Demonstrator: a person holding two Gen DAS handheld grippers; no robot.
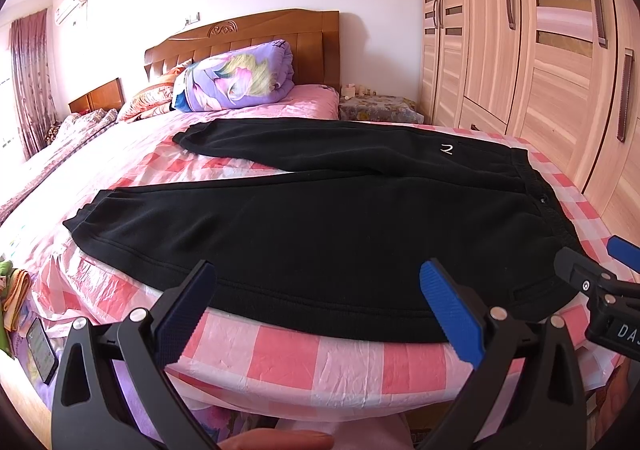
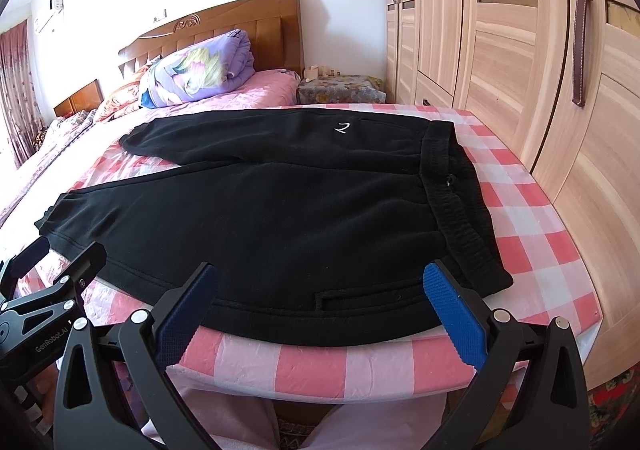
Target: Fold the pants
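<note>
The black fleece jogger pants [image 1: 320, 218] lay flat, legs splayed, on the pink-checked bed [image 1: 320, 366], so the left gripper [image 1: 316, 286] and right gripper [image 2: 320, 286] hovered at the near hem, jaws wide and empty, presumably ready to pinch it.

Pants [image 1: 320, 218] on bed [image 1: 304, 362] (waistband [image 1: 548, 210] rt)

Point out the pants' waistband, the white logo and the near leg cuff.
waistband [image 2: 460, 206], right wrist view, elastic middle.
white logo [image 2: 341, 127], right wrist view, its centre.
near leg cuff [image 1: 80, 220], left wrist view, hem end.
</note>
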